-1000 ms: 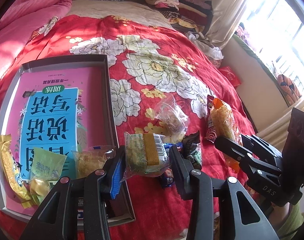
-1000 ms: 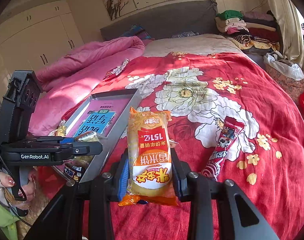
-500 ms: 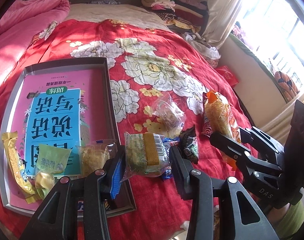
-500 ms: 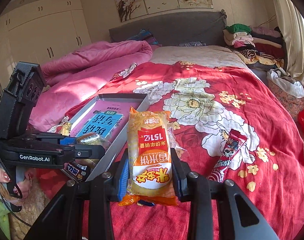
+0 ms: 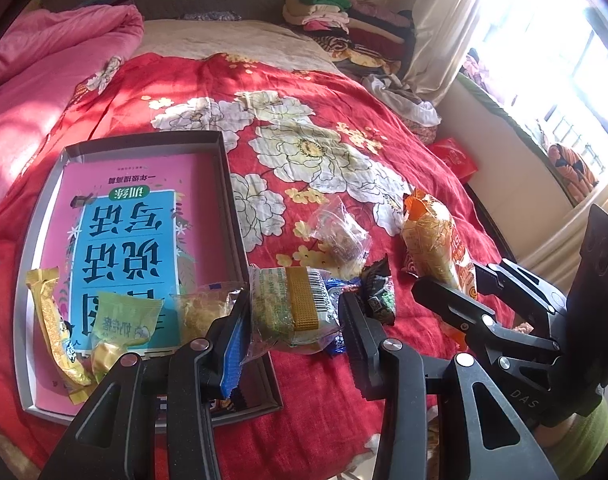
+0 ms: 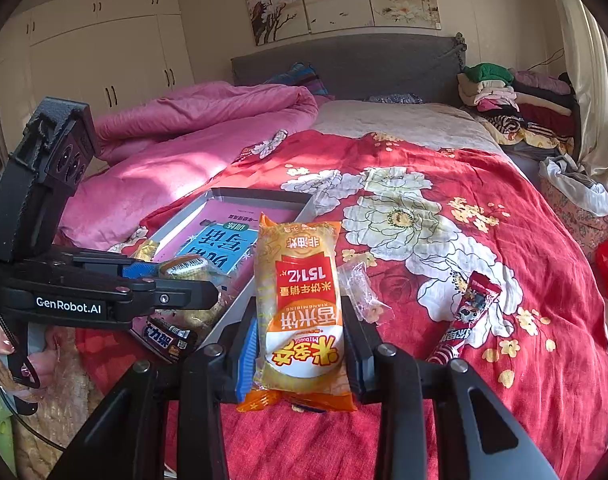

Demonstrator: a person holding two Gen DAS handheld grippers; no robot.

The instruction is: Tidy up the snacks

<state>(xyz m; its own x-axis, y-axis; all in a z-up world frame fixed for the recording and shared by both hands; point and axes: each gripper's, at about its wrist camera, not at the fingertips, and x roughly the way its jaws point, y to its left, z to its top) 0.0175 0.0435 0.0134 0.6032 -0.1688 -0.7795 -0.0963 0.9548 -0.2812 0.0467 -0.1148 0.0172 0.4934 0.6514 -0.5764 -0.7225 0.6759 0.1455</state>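
Note:
My left gripper (image 5: 294, 312) is shut on a clear-wrapped green and yellow snack pack (image 5: 292, 308), held above the near right edge of a grey tray (image 5: 228, 184). The tray holds a pink and blue book (image 5: 128, 232) and several snack packets along its near end. My right gripper (image 6: 300, 340) is shut on an orange rice cracker bag (image 6: 298, 304), held upright over the red bedspread. That same bag (image 5: 435, 244) and the right gripper (image 5: 483, 312) show at the right of the left wrist view. The left gripper (image 6: 172, 280) appears at the left in the right wrist view.
Loose on the flowered red bedspread (image 5: 323, 152) lie a clear cookie packet (image 5: 339, 232), a dark green packet (image 5: 379, 292) and a red stick packet (image 6: 463, 316). A pink duvet (image 6: 192, 136) lies at the left. Folded clothes (image 6: 511, 100) are stacked at the far right.
Both grippers have risen slightly and drawn back with their snacks still held, so more of the bed and room shows. The right gripper has rolled a little.

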